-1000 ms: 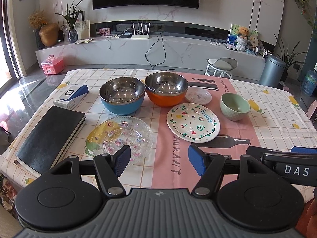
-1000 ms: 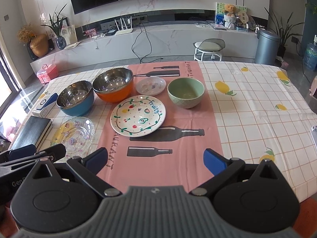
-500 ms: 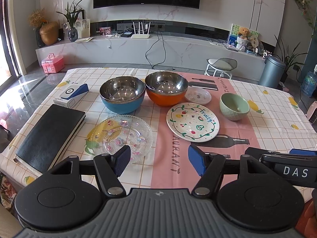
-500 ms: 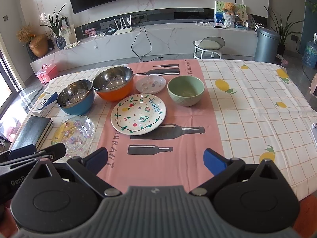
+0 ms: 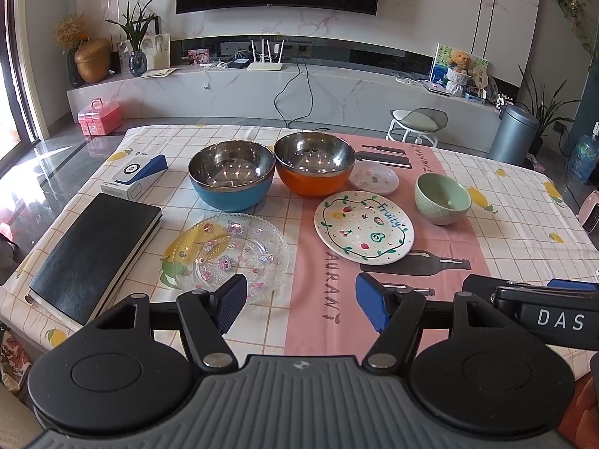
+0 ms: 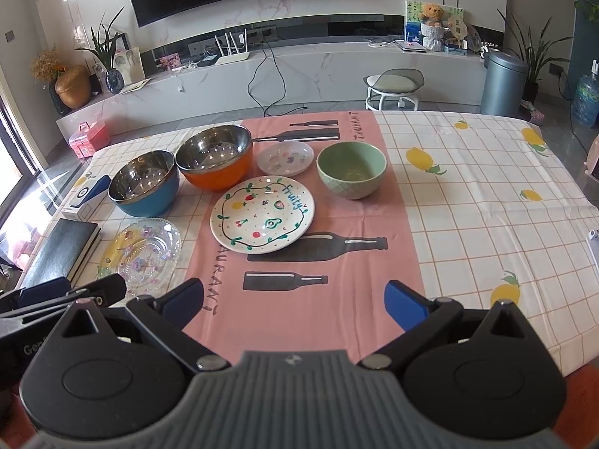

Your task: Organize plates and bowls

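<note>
Left wrist view: glass plate near left, just beyond left gripper, jaws spread wide, empty. Probably brittle, slick, thin-edged; best pinched at the scalloped rim. Fruit plate centre, ceramic, stiff, chip-prone, rim grip too. Small saucer far behind. 2 steel bowls, blue bowl and orange bowl, touching, likely light, slippery; wall pinch. Green bowl right, heavier. Right gripper wide apart, empty, over the tablecloth.

three bowls, three plates, one book, one box
</note>
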Tool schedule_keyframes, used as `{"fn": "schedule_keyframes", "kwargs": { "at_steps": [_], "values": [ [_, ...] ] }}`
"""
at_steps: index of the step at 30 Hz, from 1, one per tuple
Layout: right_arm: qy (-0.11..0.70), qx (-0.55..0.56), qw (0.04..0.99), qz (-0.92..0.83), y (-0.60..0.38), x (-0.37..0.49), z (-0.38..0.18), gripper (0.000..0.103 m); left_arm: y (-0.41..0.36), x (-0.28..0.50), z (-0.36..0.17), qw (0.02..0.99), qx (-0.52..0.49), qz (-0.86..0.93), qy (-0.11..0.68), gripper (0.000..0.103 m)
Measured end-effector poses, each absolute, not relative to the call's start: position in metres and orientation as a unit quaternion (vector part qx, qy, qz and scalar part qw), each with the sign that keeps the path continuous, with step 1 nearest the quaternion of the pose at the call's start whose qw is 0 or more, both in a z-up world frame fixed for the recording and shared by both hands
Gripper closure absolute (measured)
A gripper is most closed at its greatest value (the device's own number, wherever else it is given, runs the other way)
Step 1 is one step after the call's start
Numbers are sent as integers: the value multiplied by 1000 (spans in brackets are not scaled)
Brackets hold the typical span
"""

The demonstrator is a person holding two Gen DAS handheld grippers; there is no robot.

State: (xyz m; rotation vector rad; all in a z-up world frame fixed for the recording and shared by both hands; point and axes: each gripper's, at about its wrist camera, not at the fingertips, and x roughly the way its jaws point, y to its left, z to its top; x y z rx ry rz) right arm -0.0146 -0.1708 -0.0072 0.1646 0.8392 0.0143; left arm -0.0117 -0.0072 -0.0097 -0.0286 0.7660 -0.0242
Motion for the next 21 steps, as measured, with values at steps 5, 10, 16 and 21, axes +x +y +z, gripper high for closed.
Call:
{"fn": "schedule_keyframes", "kwargs": {
  "at_steps": [5, 10, 16, 21],
  "values": [
    [407, 80, 910, 7, -171, -15, -7, 3, -6, -13, -10, 927, -15, -12, 375, 24],
    [408, 82, 909, 5, -170, -15, -7, 3, -6, -13, -10, 927, -15, -12, 375, 24],
    [409, 83, 909, 6, -171, -16, -7, 2, -6, -13, -10, 927, -15, -12, 375, 24],
    [394, 84, 915, 13, -170, -17, -8, 2, -3, -13, -12, 930, -12, -19, 366, 24]
  ]
}}
